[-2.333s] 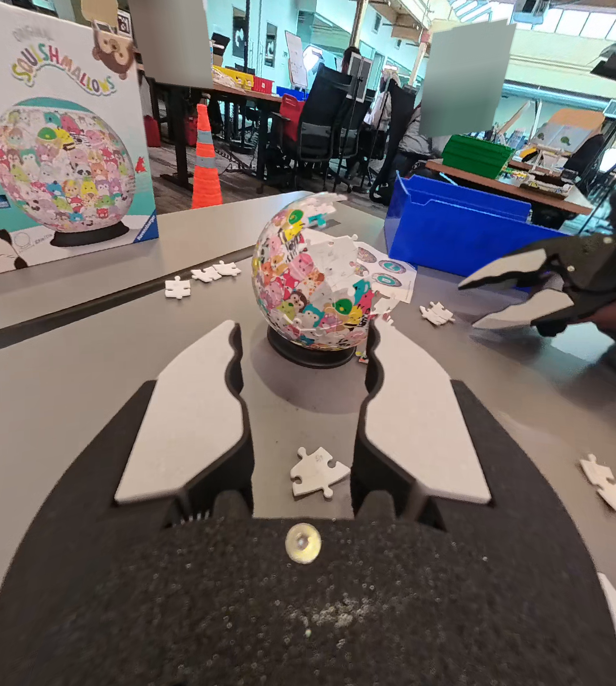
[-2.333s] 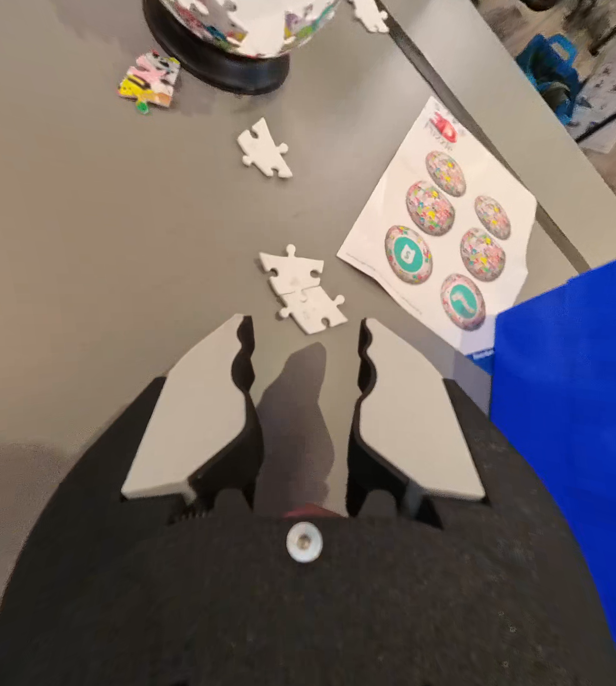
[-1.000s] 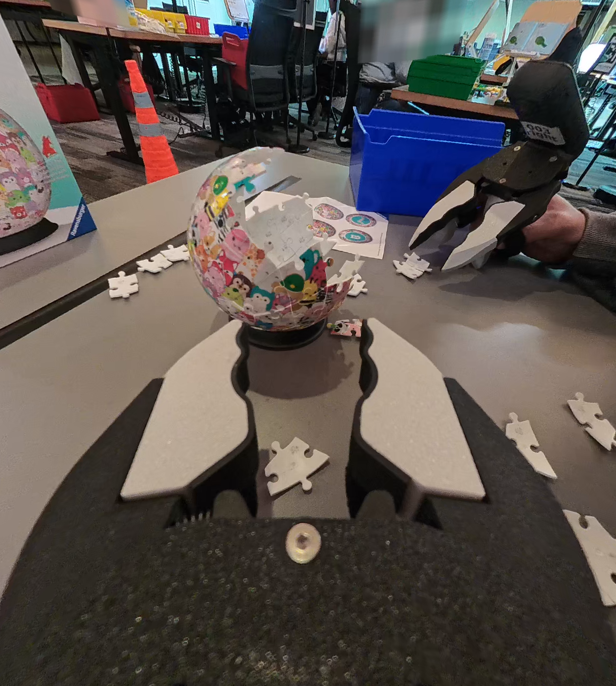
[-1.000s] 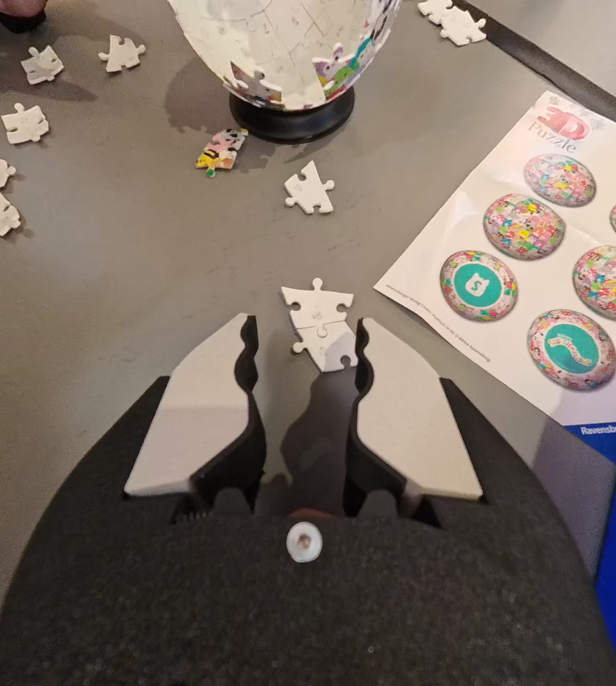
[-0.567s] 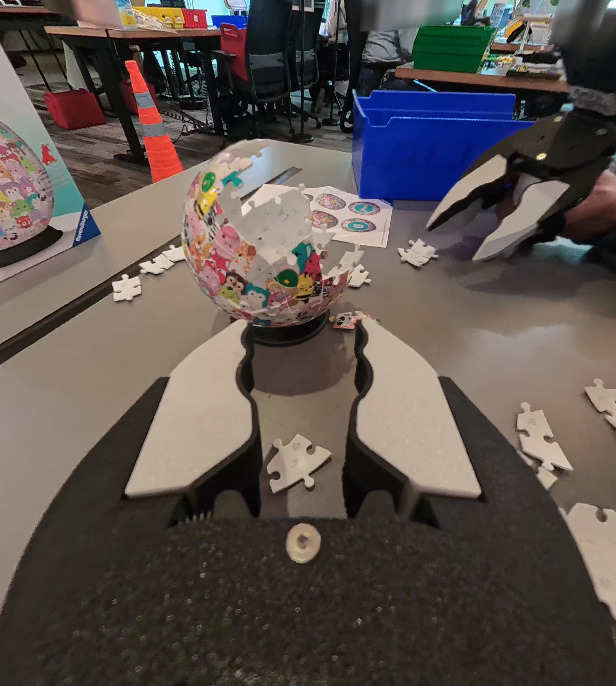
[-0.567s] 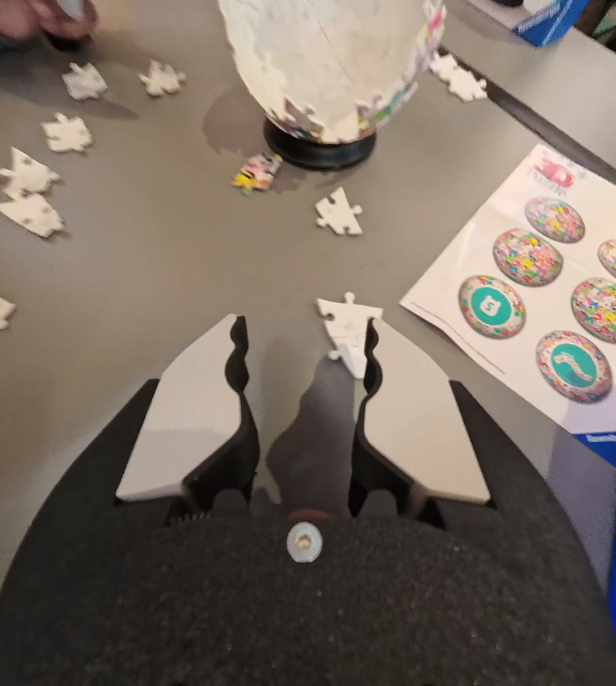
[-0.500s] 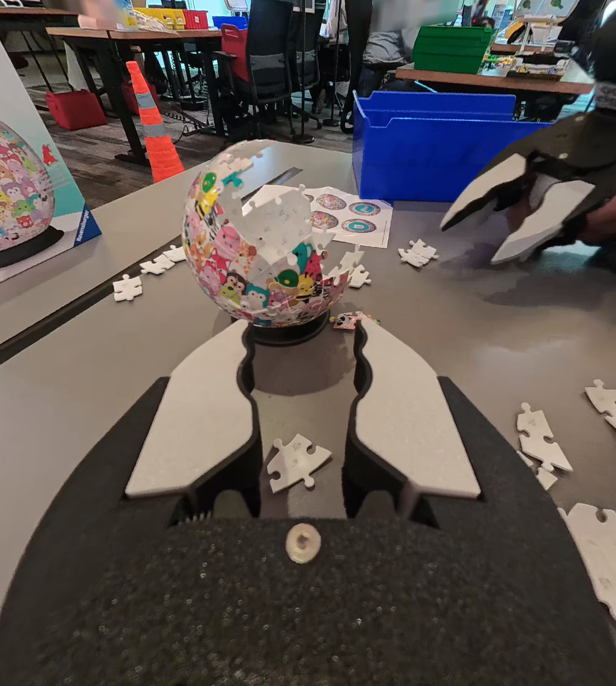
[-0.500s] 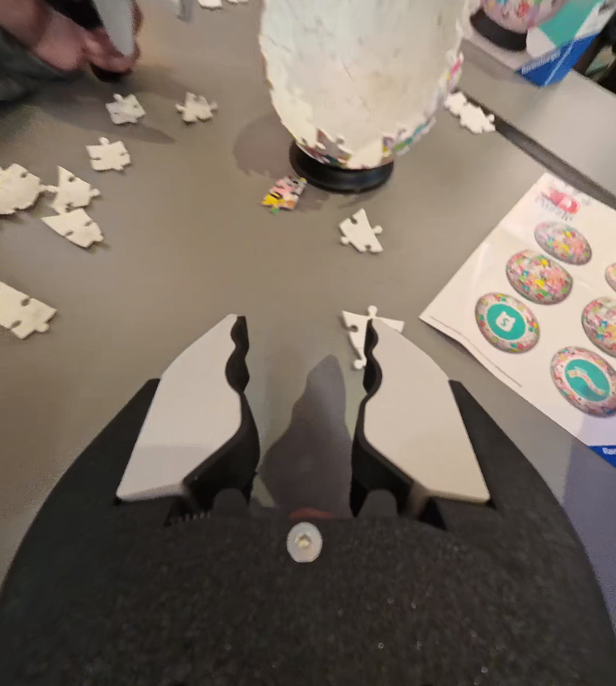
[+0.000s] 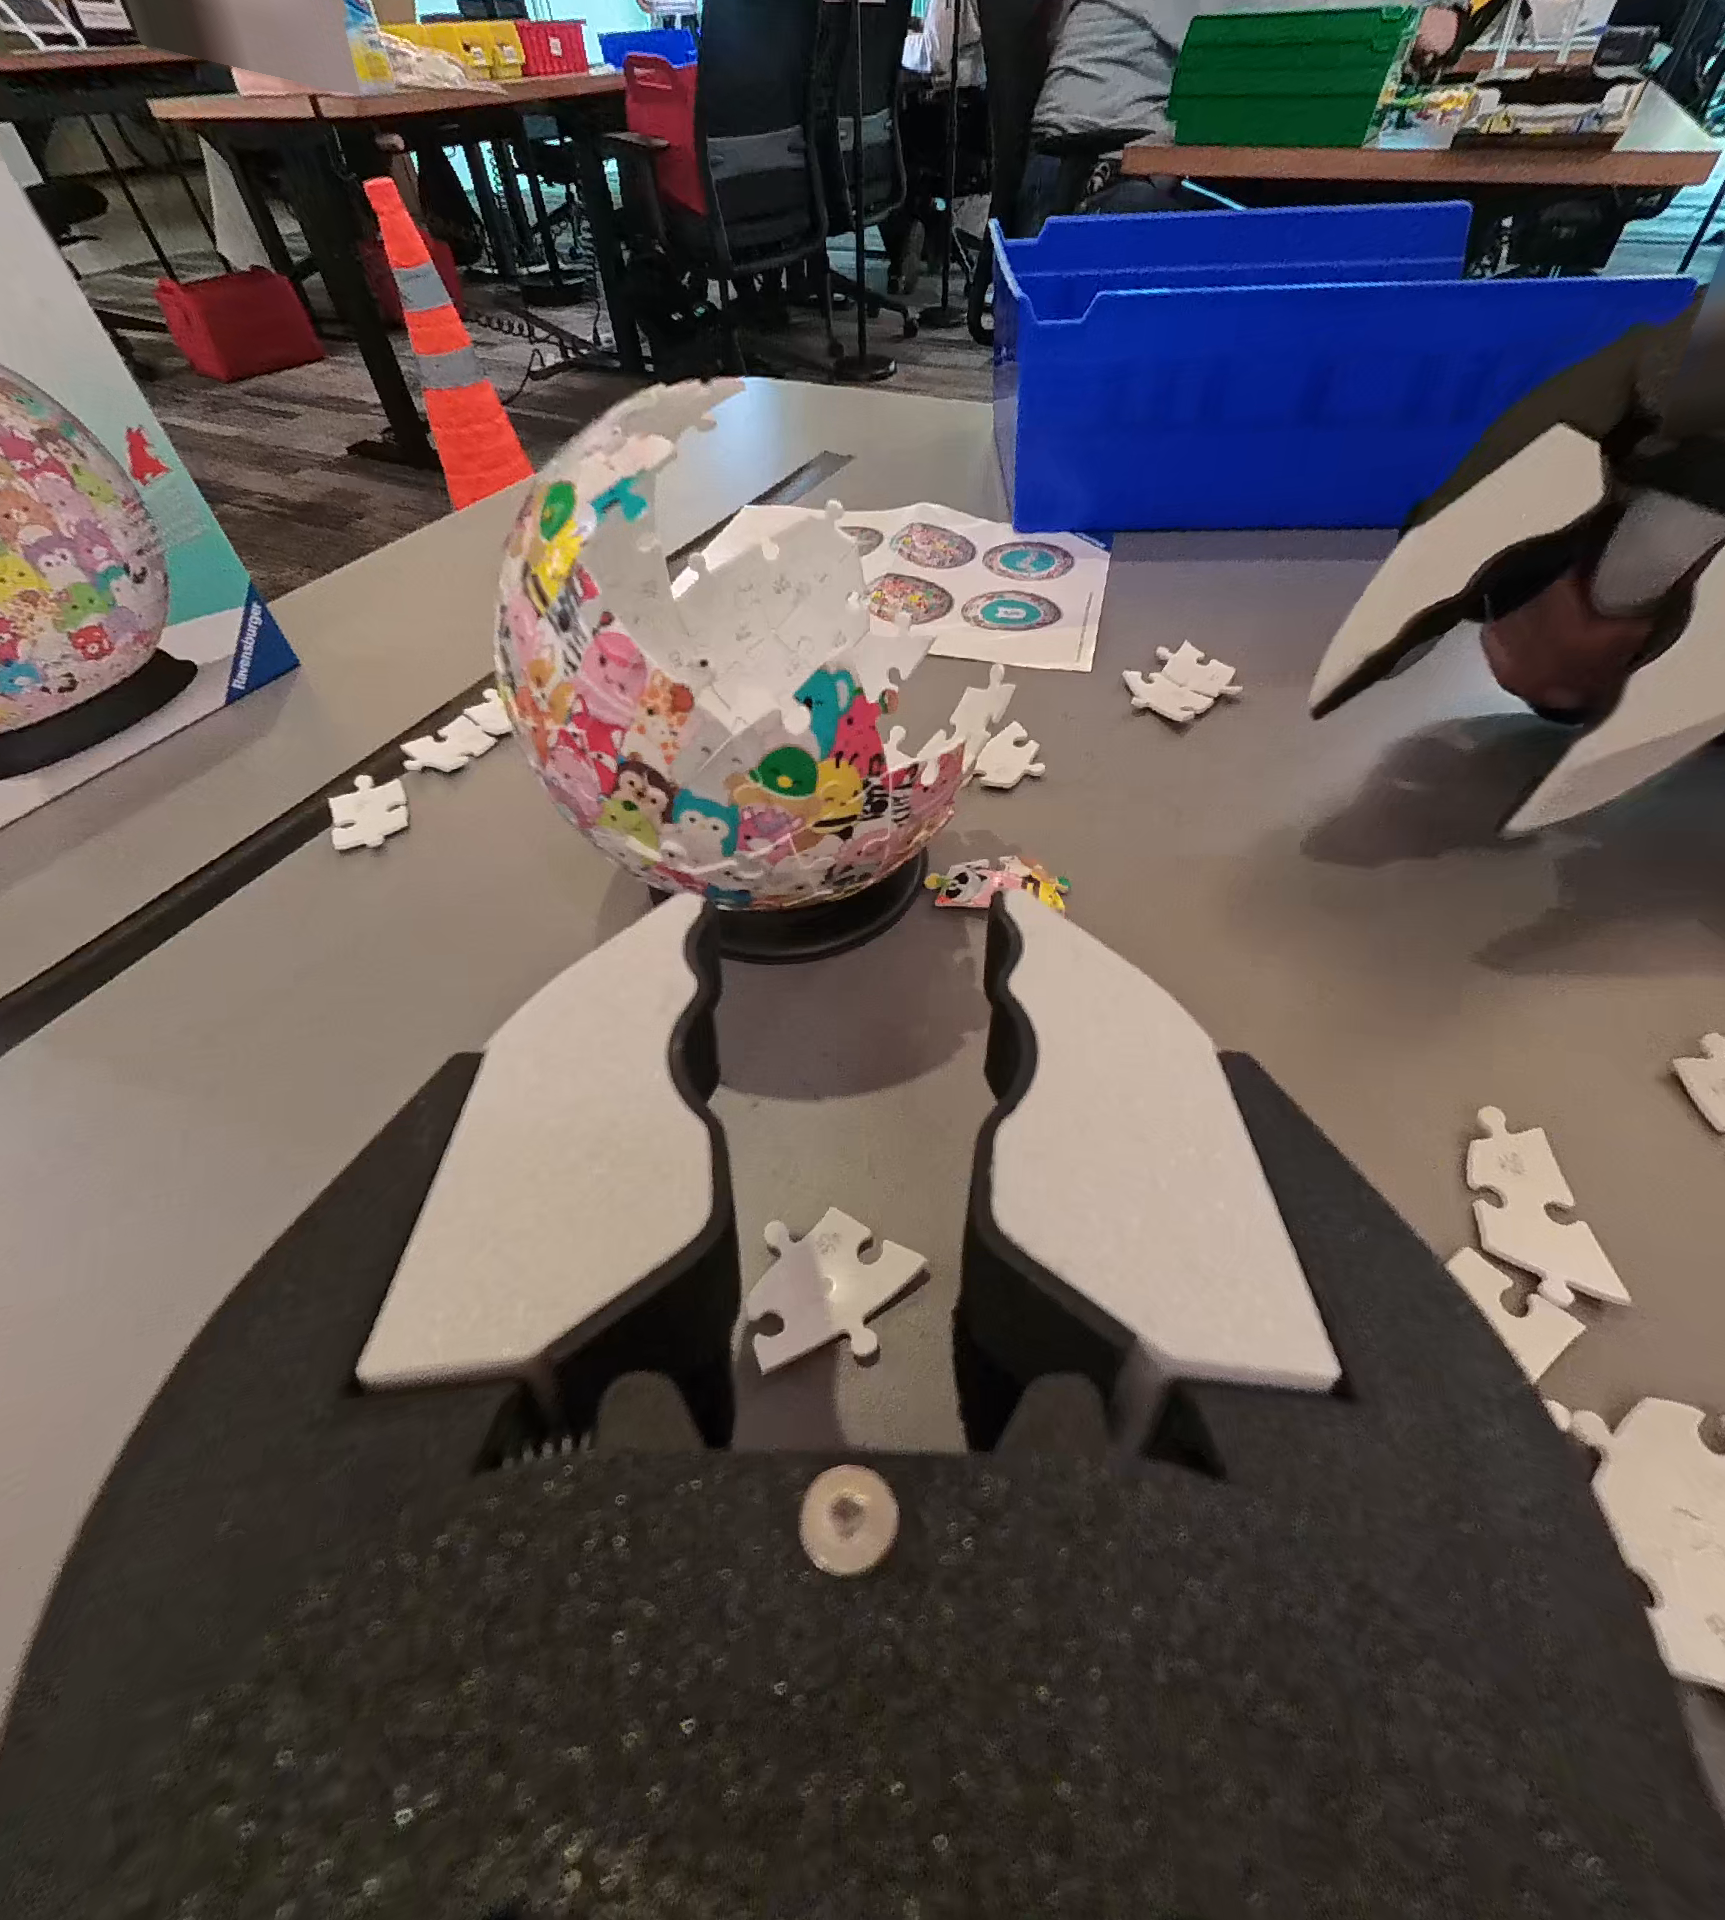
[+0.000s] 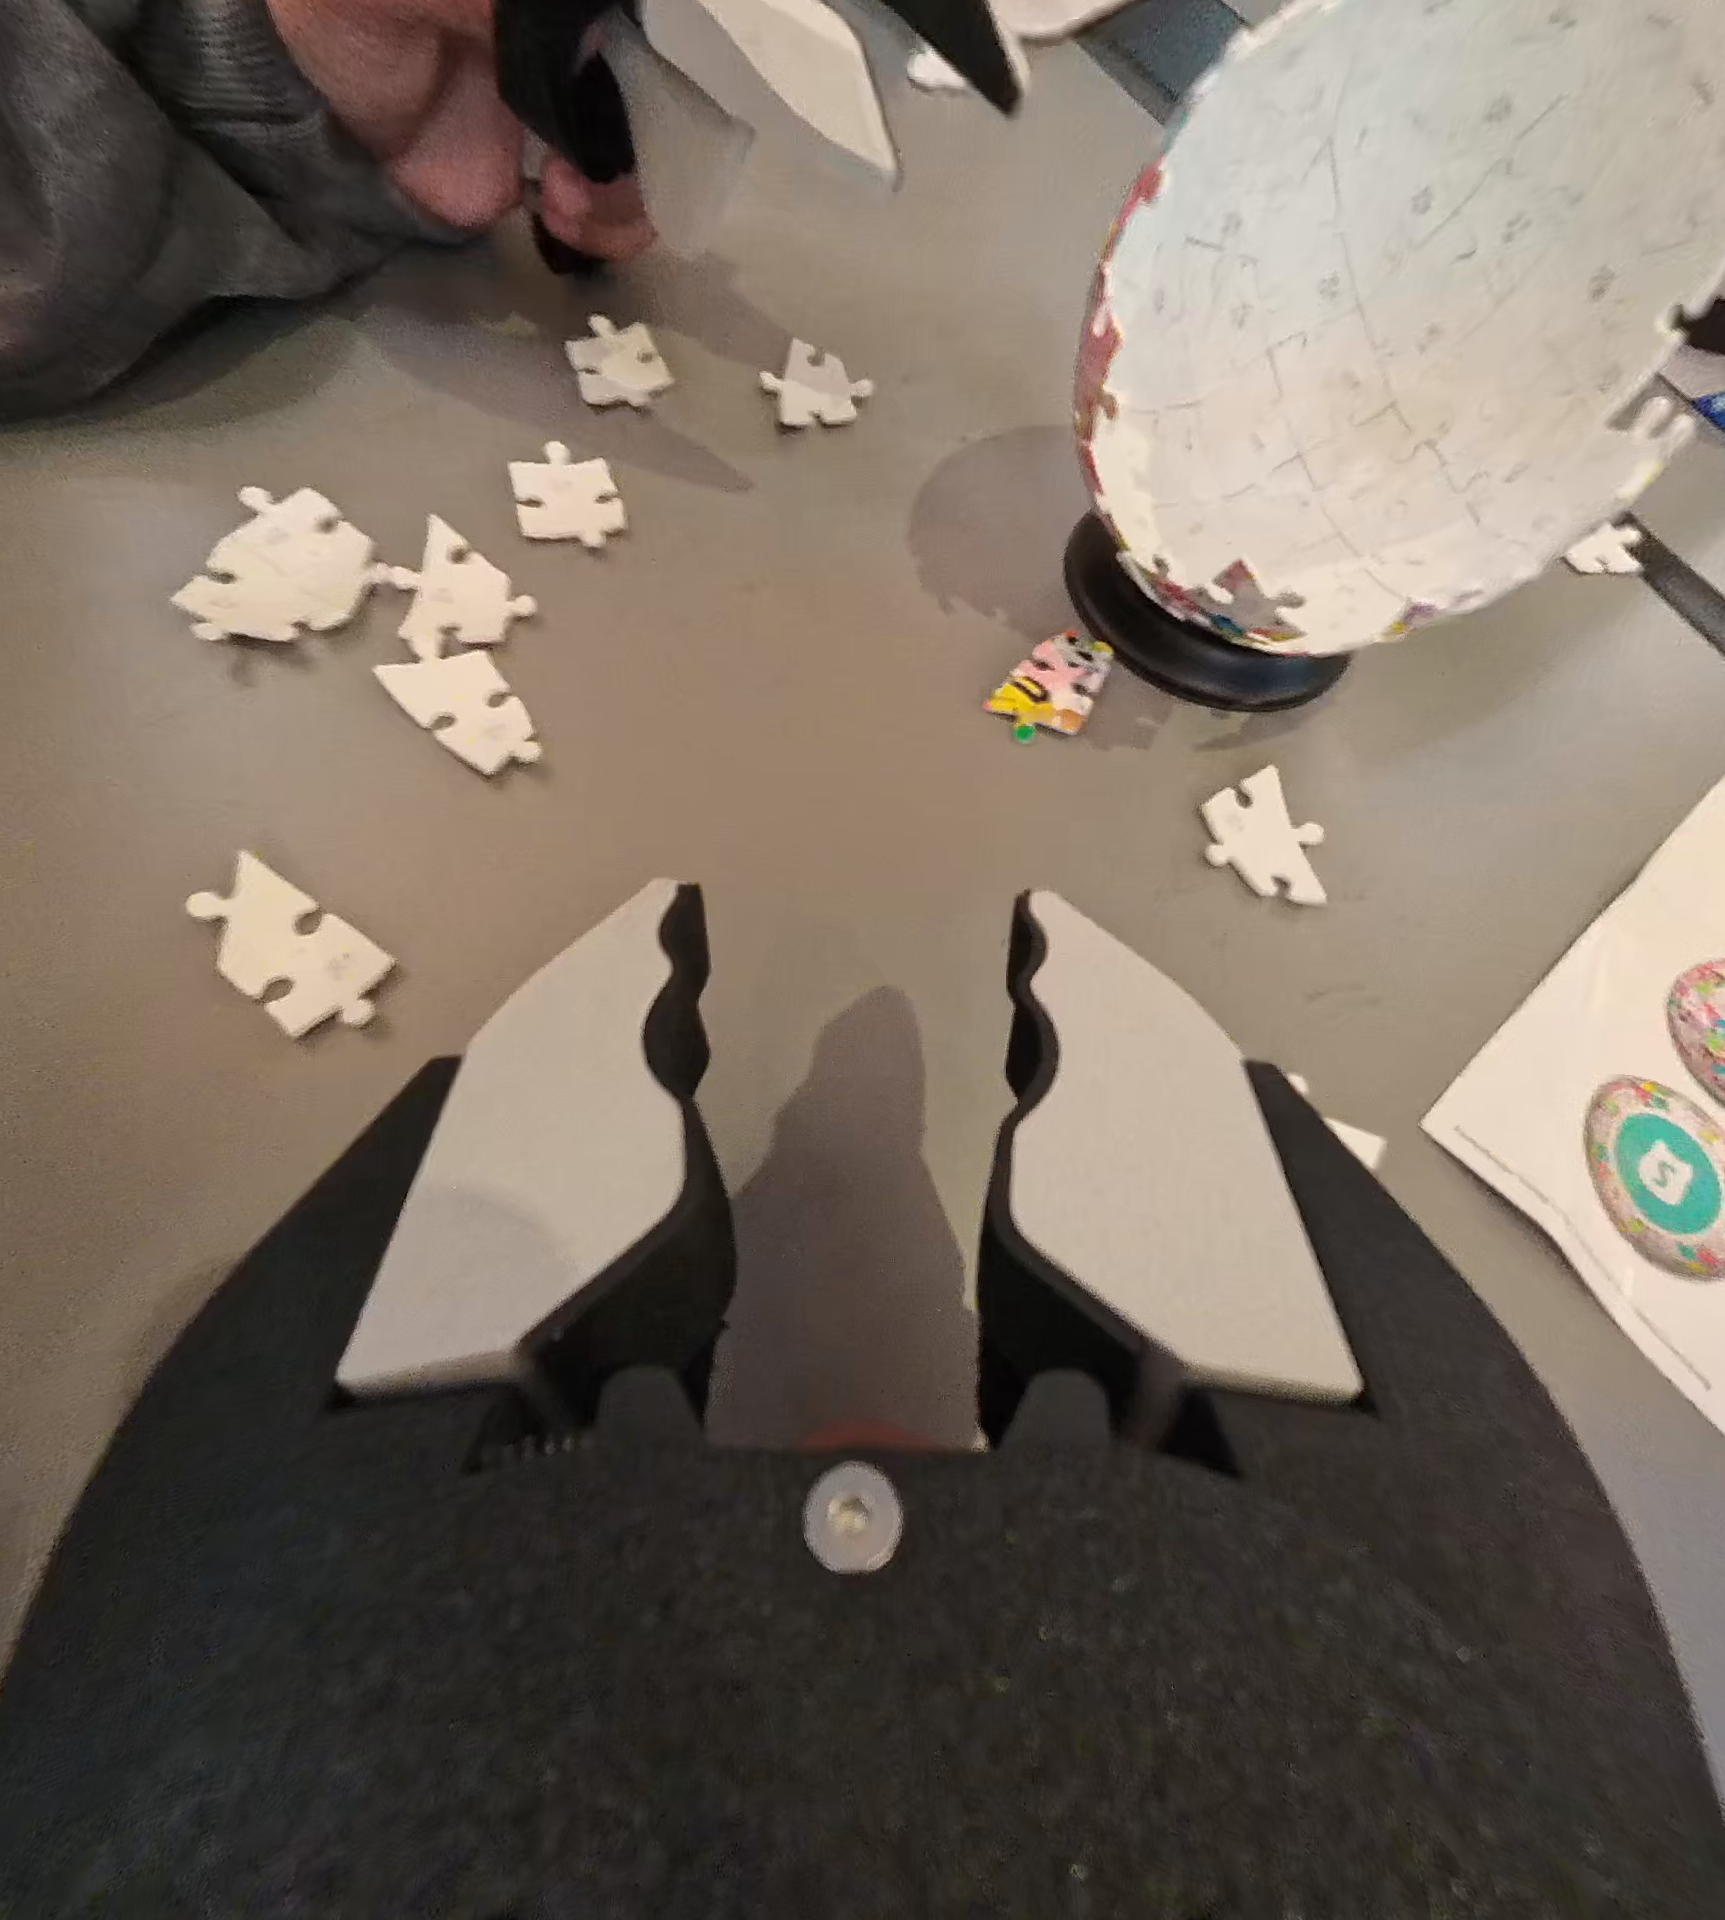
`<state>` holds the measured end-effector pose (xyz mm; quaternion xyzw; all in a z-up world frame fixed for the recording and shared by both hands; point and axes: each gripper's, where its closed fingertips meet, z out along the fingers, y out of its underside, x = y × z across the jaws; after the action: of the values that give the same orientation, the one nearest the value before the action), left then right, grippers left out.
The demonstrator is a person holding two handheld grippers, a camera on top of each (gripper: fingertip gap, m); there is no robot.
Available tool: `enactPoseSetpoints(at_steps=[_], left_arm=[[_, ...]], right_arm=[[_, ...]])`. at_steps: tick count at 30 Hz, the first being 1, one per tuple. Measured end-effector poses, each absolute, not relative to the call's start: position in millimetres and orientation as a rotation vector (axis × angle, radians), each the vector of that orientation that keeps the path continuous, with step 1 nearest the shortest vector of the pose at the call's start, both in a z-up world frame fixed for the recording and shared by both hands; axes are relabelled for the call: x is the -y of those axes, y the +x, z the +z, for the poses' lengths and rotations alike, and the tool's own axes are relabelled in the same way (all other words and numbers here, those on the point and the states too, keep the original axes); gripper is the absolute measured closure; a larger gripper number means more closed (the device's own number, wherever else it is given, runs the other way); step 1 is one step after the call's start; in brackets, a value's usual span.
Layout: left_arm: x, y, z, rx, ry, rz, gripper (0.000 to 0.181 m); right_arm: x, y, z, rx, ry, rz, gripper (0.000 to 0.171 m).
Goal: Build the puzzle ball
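The partly built puzzle ball [image 9: 723, 665] stands on a black stand [image 9: 816, 930], its open side showing the white inside [image 10: 1409, 312]. My left gripper [image 9: 847, 914] is open just in front of the stand, with one white piece [image 9: 832, 1288] lying on the table between its fingers. A colourful piece [image 9: 998, 883] lies by the stand and also shows in the right wrist view [image 10: 1050, 686]. My right gripper [image 10: 853, 899] is open and empty above bare table, with white pieces [image 10: 292, 945] to its left and one [image 10: 1263, 836] to its right.
A blue bin [image 9: 1305, 395] stands behind the ball. The puzzle box [image 9: 58, 582] stands at the left. An instruction sheet [image 10: 1668, 1091] lies to the right. Several loose white pieces [image 10: 359, 592] lie scattered. An orange cone [image 9: 442, 343] stands on the floor beyond the table. Across from one pair of fingers to the other is roughly 20 cm.
My right gripper has lifted away from the two joined white pieces and swung toward the scattered pieces, still open and empty. My left gripper has barely moved.
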<state>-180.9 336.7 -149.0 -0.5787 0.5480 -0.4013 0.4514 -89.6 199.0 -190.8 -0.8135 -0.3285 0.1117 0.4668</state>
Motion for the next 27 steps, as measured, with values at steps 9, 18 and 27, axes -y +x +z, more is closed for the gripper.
enactPoseSetpoints(at_steps=[9,18,27], left_arm=[[-341.2,-183.5,-145.9,-1.315,-1.450,-1.031,0.134],[-347.2,-187.8,-143.1,-1.274,-1.466,-1.047,0.136],[-345.2,-186.3,-144.9,-1.293,-1.460,-1.039,0.136]], right_arm=[[-254.8,-30.5,-206.3,0.660,-2.261,-0.011,0.119],[-282.8,-90.0,-201.7,0.631,-2.246,0.124,0.128],[-295.5,-106.0,-228.7,0.531,-2.361,0.174,0.146]])
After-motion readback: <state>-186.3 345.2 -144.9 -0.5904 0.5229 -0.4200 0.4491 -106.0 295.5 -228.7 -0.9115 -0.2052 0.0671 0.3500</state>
